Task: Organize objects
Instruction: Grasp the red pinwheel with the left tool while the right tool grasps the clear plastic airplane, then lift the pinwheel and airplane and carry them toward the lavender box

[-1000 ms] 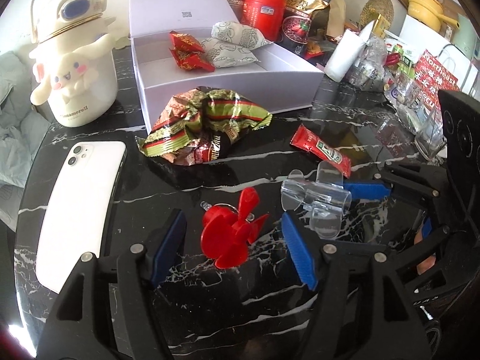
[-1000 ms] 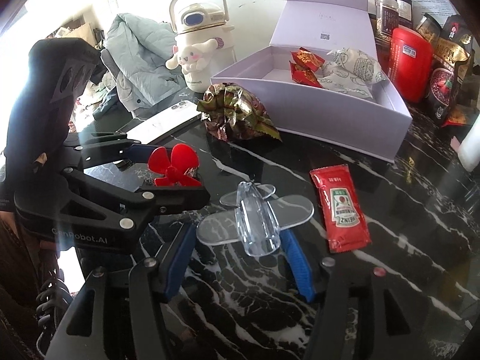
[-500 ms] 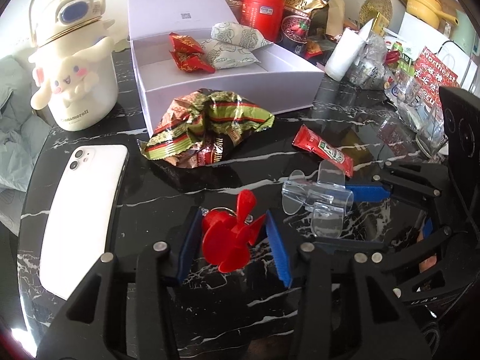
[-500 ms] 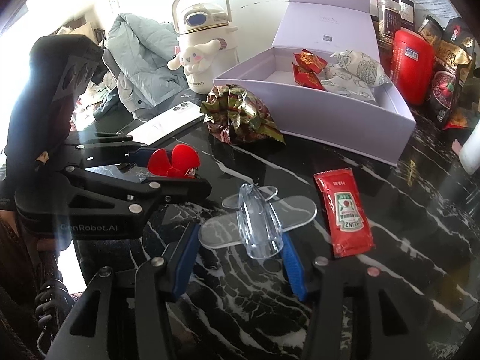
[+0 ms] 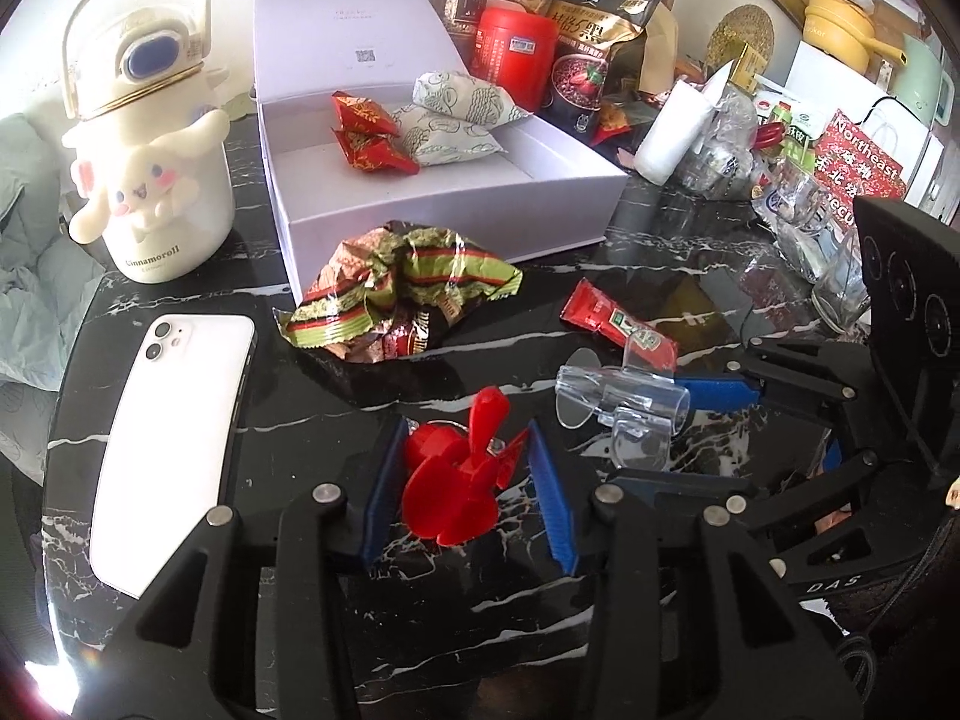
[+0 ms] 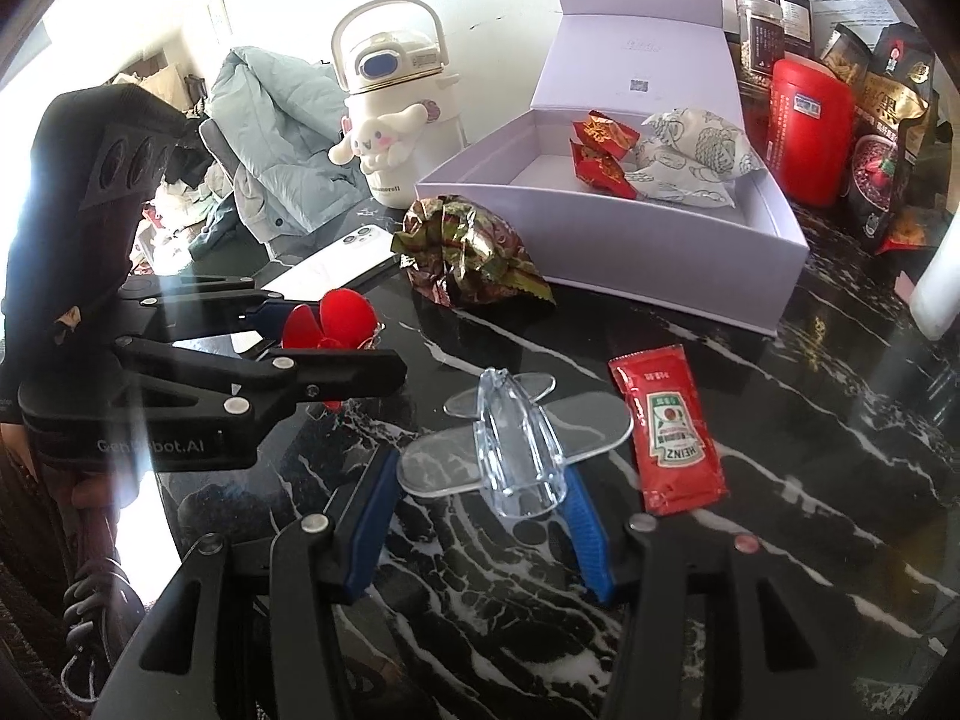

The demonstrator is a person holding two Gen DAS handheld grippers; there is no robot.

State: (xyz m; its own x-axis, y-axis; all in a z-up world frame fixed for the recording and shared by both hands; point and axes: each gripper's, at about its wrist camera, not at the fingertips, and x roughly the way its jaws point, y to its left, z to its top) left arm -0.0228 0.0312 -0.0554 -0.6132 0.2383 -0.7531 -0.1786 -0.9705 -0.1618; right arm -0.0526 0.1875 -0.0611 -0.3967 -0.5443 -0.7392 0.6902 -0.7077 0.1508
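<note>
Left gripper (image 5: pixel 465 483) clamped on red propeller (image 5: pixel 459 480); right gripper (image 6: pixel 480 516) apart around clear plane (image 6: pixel 516 447).

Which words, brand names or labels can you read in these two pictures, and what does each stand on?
"Cinnamoroll": cream cartoon-dog flask.
"HEINZ": red ketchup sachet, upside down to the right wrist camera.
"GenRobot.AI": black body of the left gripper, partly glared.
"Northeast": red printed card.
Lettering on the lilac box lid, red tin and dark snack bag: too small to read.
</note>
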